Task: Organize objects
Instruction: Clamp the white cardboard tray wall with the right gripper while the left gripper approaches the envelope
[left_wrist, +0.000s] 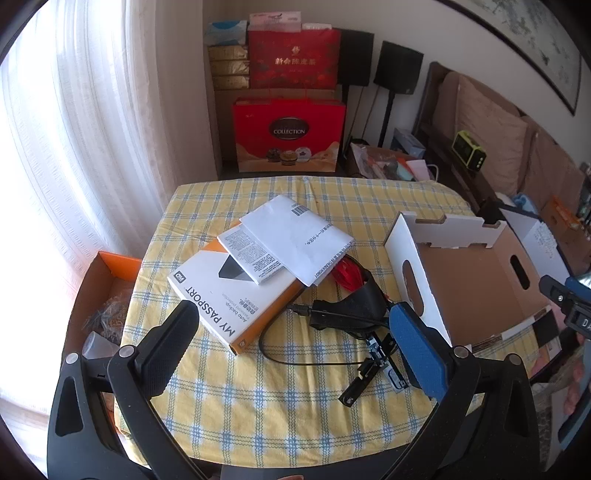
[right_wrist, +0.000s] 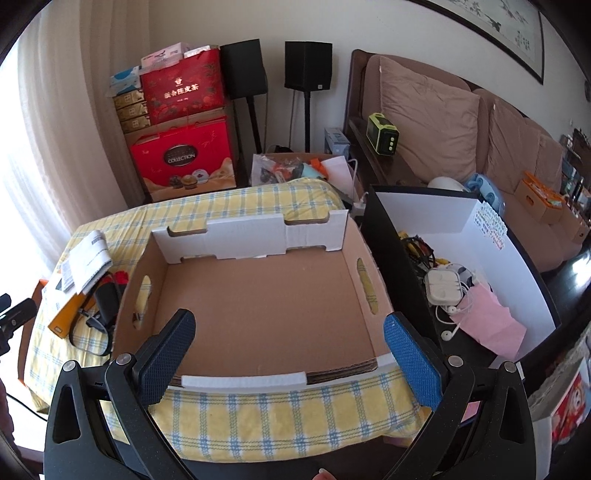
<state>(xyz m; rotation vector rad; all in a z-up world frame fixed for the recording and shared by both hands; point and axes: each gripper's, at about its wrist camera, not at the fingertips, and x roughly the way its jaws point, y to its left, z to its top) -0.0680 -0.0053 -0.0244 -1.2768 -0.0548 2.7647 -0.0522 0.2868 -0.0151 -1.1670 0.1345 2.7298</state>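
Both grippers, left (left_wrist: 291, 347) and right (right_wrist: 288, 354), spread empty; stiff, light box (left_wrist: 236, 295) mid-frame, best gripped across its thin edges

Hard-drive box (left_wrist: 225, 295) beside cardboard tray (left_wrist: 476, 288)

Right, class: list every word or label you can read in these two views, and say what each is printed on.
"MY PASSPORT": white and orange box on the table.
"COLLECTION": lower red gift box.
Gold Chinese characters: upper red gift box.
Print and barcode on the white papers: too small.
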